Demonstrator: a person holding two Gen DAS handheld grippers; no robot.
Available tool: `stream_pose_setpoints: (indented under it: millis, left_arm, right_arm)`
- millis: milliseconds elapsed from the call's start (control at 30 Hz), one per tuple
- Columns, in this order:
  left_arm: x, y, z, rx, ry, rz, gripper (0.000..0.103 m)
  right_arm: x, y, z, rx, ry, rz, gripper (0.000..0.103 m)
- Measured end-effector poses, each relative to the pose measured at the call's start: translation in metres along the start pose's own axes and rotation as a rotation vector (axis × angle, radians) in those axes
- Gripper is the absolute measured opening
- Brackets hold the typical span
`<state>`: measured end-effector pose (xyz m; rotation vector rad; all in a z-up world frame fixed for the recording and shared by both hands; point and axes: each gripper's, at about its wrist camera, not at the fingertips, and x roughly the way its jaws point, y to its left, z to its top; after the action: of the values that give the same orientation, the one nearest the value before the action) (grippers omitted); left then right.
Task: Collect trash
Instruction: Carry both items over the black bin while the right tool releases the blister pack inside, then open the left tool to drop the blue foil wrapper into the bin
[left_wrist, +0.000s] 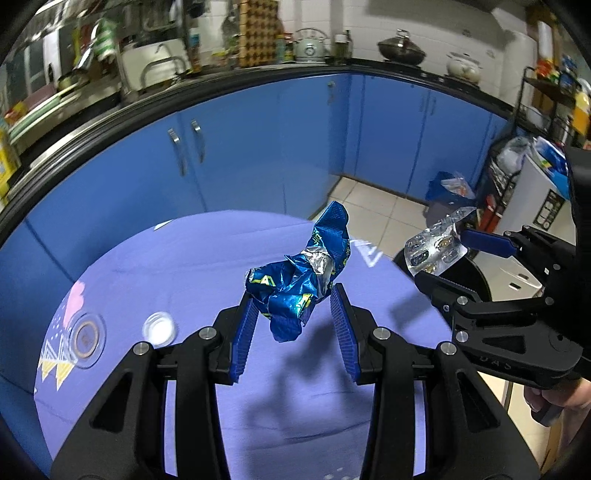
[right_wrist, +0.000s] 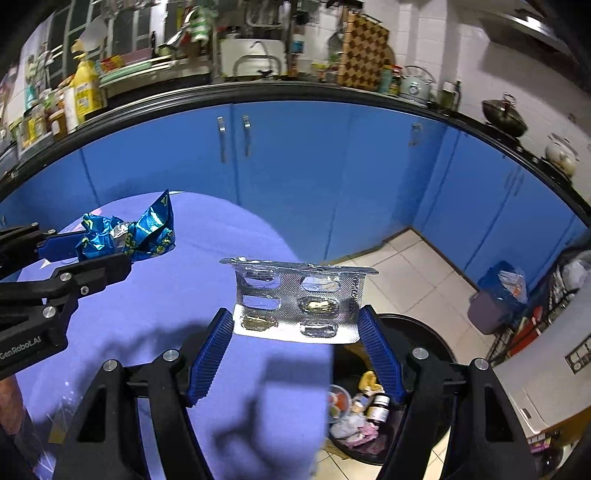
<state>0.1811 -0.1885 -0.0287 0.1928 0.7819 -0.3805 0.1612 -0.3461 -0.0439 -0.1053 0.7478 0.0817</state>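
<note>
My left gripper (left_wrist: 293, 314) is shut on a crumpled blue foil wrapper (left_wrist: 301, 277), held up over the round table with the lilac cloth (left_wrist: 192, 266). The same wrapper (right_wrist: 129, 232) shows at the left of the right wrist view. My right gripper (right_wrist: 295, 332) is shut on a silver blister pack (right_wrist: 295, 299), gripped by its two side edges, at the table's right edge. That blister pack (left_wrist: 434, 249) appears on the right in the left wrist view. Below it stands a black trash bin (right_wrist: 424, 332) with rubbish inside.
A small clear lid (left_wrist: 159, 328) and a round glass disc (left_wrist: 86, 338) lie on the cloth at the left. Blue cabinets (right_wrist: 295, 166) curve behind the table. A blue-lined bin (right_wrist: 498, 295) and a rack (left_wrist: 546, 110) stand on the tiled floor at the right.
</note>
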Motion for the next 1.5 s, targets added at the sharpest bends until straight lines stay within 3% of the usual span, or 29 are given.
stream_pose_setpoints:
  millis: [500, 533, 600, 667, 1000, 1500]
  left_arm:
    - [0.009, -0.076, 0.031, 0.107, -0.024, -0.052, 0.041]
    - [0.010, -0.079, 0.032, 0.112, -0.025, -0.053, 0.041]
    - [0.012, -0.084, 0.036, 0.119, -0.024, -0.056, 0.041]
    - [0.014, -0.089, 0.039, 0.126, -0.023, -0.056, 0.041]
    - [0.025, -0.127, 0.048, 0.182, -0.016, -0.098, 0.041]
    - [0.022, -0.161, 0.061, 0.225, -0.034, -0.140, 0.046]
  right_arm:
    - [-0.026, -0.078, -0.013, 0.110, -0.048, -0.098, 0.069]
    - [-0.027, -0.082, -0.013, 0.115, -0.050, -0.103, 0.070]
    - [-0.028, -0.089, -0.014, 0.122, -0.049, -0.115, 0.087]
    - [-0.031, -0.096, -0.017, 0.129, -0.068, -0.156, 0.090]
    - [-0.036, -0.130, -0.035, 0.186, -0.065, -0.220, 0.090]
    - [-0.050, -0.160, -0.051, 0.251, -0.071, -0.247, 0.090]
